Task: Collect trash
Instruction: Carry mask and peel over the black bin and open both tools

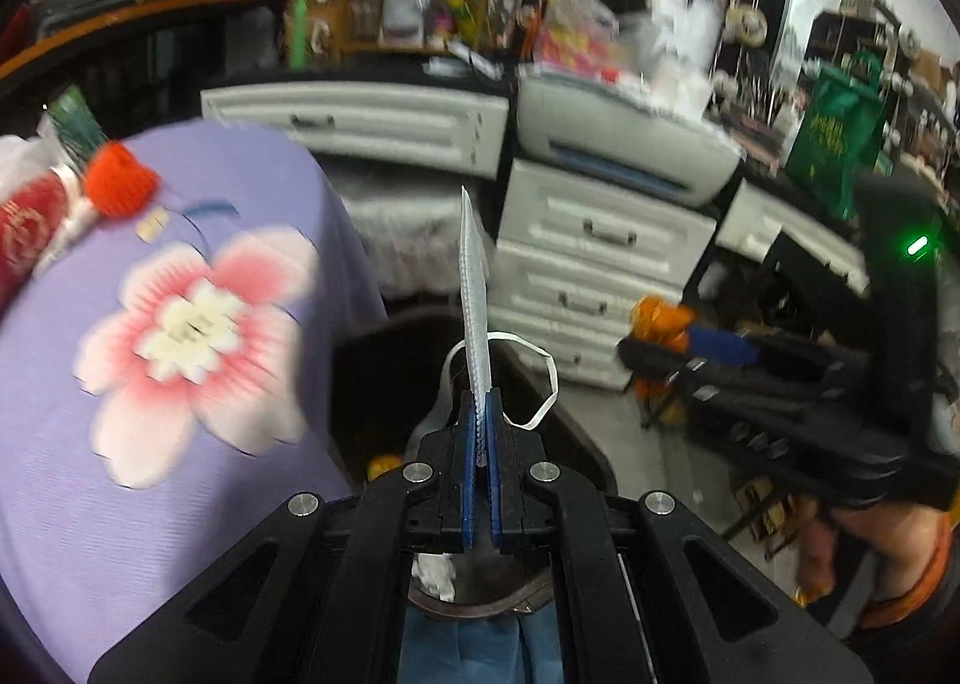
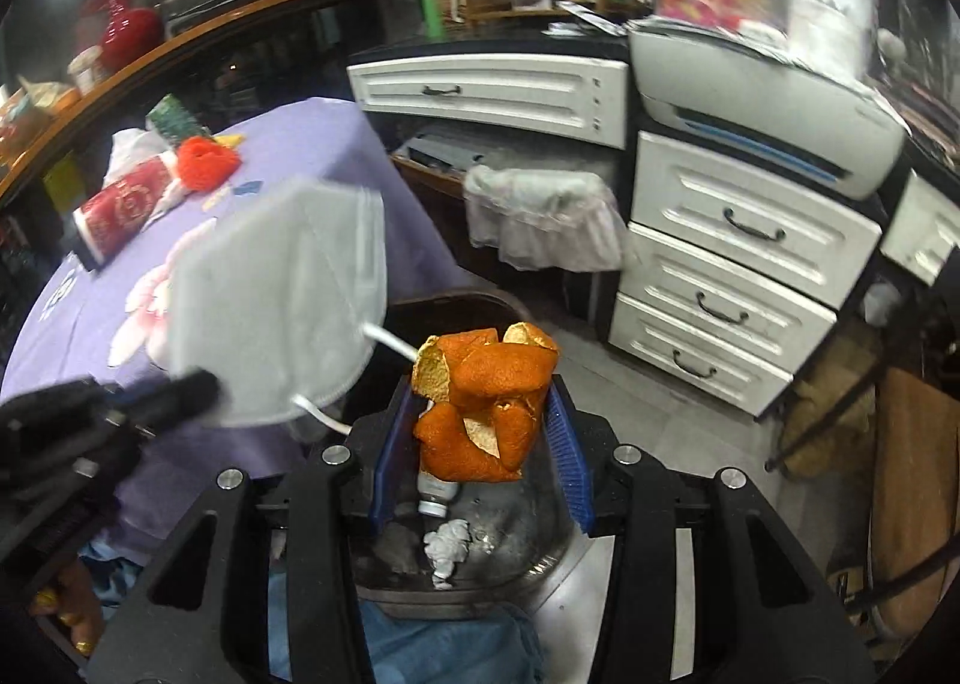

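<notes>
Left fingers [image 1: 480,438] pinching face mask [image 1: 474,288], right fingers [image 2: 480,432] clamping orange peel [image 2: 486,402], no legible writing.

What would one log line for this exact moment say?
left gripper: shut on white folded face mask | right gripper: shut on orange peel | both above dark trash bin | bin: crumpled paper, small bottle

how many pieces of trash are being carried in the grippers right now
2. A white face mask is pinched in the left hand-held gripper, and a clump of orange peel sits between the pads of the right hand-held gripper. Both are over the dark bin.
</notes>
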